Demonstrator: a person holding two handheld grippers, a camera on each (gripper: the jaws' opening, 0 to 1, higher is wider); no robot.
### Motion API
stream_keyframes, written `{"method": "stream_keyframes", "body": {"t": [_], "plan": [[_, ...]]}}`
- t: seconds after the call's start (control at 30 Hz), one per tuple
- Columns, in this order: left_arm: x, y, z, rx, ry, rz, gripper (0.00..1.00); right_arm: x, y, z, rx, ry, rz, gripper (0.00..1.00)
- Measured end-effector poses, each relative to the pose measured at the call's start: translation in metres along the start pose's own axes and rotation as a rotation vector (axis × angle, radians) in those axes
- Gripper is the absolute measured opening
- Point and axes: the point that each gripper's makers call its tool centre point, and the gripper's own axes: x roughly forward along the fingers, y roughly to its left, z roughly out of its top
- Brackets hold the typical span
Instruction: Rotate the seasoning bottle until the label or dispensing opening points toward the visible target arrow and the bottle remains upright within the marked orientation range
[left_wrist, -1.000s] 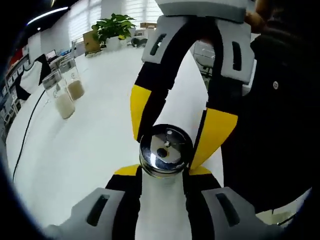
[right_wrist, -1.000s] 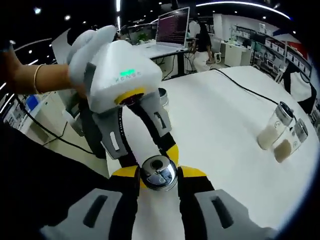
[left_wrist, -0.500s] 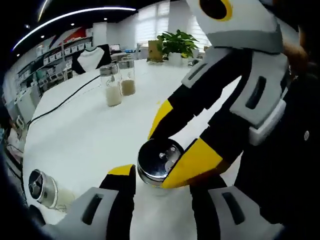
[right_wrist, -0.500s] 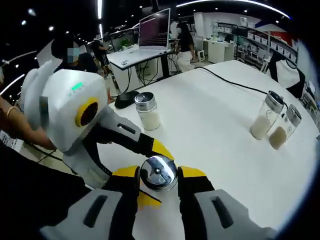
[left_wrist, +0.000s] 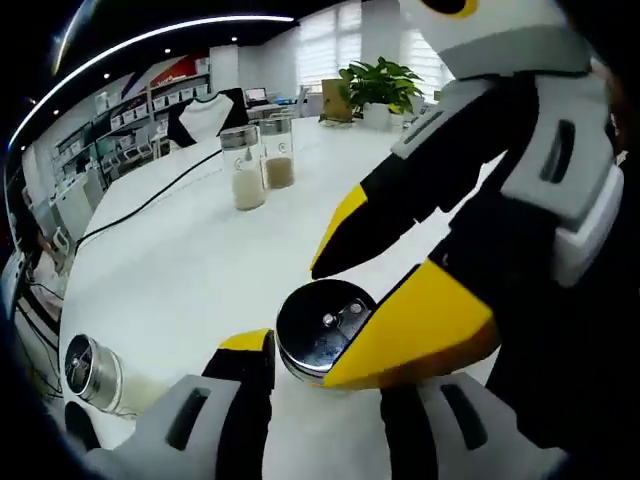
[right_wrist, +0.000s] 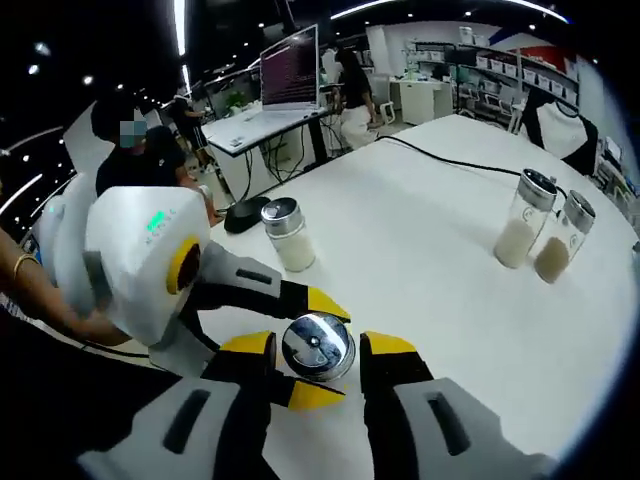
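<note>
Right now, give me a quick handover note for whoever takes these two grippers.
Left gripper: jaws straddle the seasoning bottle, grip unclear.
Right gripper: jaws closely flank its cap, contact unclear.
The bottle stands upright on the white table, between both grippers.
Done: both grippers at the bottle.
Left: locate the target arrow, turn the opening toward it, keep the bottle upright.

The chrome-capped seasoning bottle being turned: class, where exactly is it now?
The chrome-capped seasoning bottle stands low and central in the right gripper view, between the right gripper jaws on the white table, with the left gripper's yellow tips alongside.
</note>
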Motion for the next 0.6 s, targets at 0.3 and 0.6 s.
{"method": "stream_keyframes", "body": {"t": [0.3,0.6], "plan": [[-0.012,0.027,-0.009,-0.043,0.018,0.032,0.44,-0.017,-0.013,-0.002,0.044,-0.029,-0.043,0.31],[-0.016,0.029,-0.007,-0.107,-0.013,0.058,0.43,-0.03,-0.025,-0.007,0.099,-0.05,-0.086,0.31]]}}
